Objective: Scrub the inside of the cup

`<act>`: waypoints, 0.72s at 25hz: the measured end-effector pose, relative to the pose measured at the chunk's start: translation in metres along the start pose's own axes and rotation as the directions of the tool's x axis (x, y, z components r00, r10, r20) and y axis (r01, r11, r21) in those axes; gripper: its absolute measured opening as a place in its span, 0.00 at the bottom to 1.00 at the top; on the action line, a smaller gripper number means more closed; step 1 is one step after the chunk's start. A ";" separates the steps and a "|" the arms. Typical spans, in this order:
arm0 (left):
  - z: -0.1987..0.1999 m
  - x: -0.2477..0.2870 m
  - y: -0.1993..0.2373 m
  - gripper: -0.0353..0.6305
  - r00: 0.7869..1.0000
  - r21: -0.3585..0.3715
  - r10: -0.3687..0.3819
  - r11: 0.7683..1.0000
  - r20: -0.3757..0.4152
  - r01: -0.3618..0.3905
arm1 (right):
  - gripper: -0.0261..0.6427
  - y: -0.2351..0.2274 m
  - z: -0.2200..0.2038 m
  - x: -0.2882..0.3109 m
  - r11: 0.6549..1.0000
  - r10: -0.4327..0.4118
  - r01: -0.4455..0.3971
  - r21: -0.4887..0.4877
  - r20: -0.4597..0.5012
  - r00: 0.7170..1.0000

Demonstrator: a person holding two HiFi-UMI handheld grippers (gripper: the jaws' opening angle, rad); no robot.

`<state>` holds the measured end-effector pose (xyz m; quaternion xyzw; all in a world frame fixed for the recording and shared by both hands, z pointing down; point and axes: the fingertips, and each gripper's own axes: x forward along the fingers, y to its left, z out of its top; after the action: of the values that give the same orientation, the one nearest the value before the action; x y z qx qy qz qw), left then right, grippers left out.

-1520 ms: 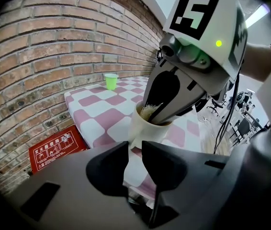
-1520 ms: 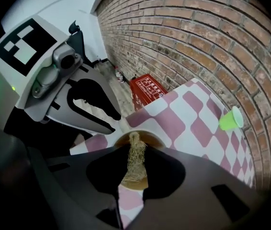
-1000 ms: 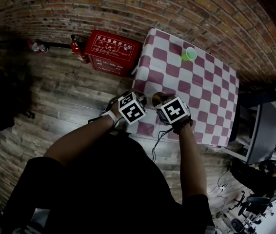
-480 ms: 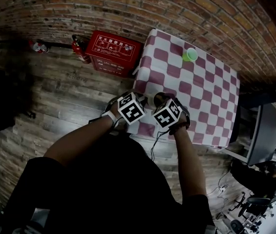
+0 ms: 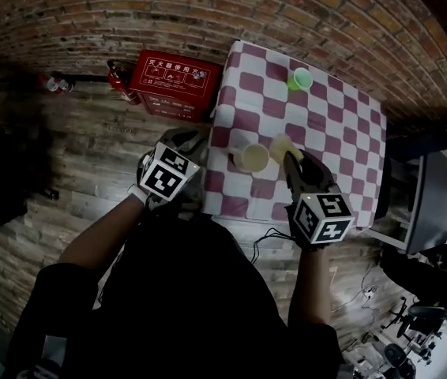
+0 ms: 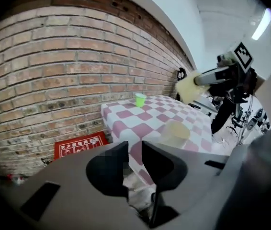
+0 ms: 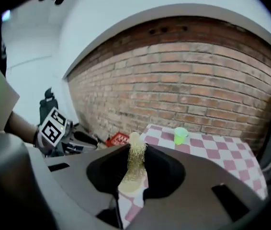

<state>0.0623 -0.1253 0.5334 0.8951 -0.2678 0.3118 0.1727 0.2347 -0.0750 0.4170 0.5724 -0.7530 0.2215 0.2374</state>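
Cup (image 5: 251,158), a beige one, is standing upright and open-mouthed on the checked table (image 5: 330,144), close to the near left corner, with neither gripper touching it. The left gripper (image 5: 190,140) is hanging just off the table's left edge, over the wooden floor (image 5: 89,148). Its jaws are sitting slightly apart with only a narrow gap, and nothing is between them. In the left gripper view, that gripper's own grey body is covering the cup's (image 6: 176,132) lower part.

The right gripper (image 5: 291,159) is reaching in from the near side, and its jaws are pinching a yellowish fibrous scrubber (image 5: 281,144). The scrubber is showing just right of the cup in the head view and raised above the tabletop in the left gripper view. In the right gripper view the scrubber (image 7: 135,164) is filling the gap between the jaws and hiding the cloth behind it.

A small green cup (image 5: 300,78) is standing well apart at the table's far side, near the brick wall (image 5: 208,14). A red box (image 5: 174,75) is lying on the floor beside the table's left edge, with a fire extinguisher (image 5: 117,76) next to it.
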 end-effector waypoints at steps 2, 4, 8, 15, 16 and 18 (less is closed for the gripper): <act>0.015 -0.015 0.023 0.20 0.997 -0.025 0.060 0.998 0.045 -0.059 | 0.18 -0.007 0.010 -0.022 0.993 -0.032 0.021 0.117 0.096 0.995; 0.035 -0.034 0.036 0.20 0.991 -0.030 0.094 0.995 0.100 -0.092 | 0.18 -0.008 0.011 -0.037 0.983 -0.049 0.023 0.183 0.138 0.989; 0.088 -0.084 0.050 0.20 0.958 0.047 0.162 0.983 0.237 -0.178 | 0.18 -0.003 0.010 -0.052 0.971 -0.054 0.009 0.239 0.184 0.982; 0.146 -0.131 -0.034 0.20 0.882 -0.017 -0.178 0.978 0.435 0.206 | 0.18 0.025 0.041 -0.071 0.969 -0.080 -0.020 0.248 0.388 0.918; 0.152 -0.132 -0.053 0.20 0.870 0.019 -0.210 0.974 0.447 0.225 | 0.18 0.029 0.046 -0.072 0.971 -0.079 -0.022 0.236 0.410 0.909; 0.165 -0.132 -0.081 0.20 0.852 0.114 -0.228 0.974 0.471 0.198 | 0.18 0.036 0.055 -0.074 0.979 -0.073 -0.021 0.204 0.440 0.895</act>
<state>0.0996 -0.0902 0.3132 0.9734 -0.1917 0.0666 0.1066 0.2110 -0.0433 0.3259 0.6391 -0.7529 0.1573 0.0023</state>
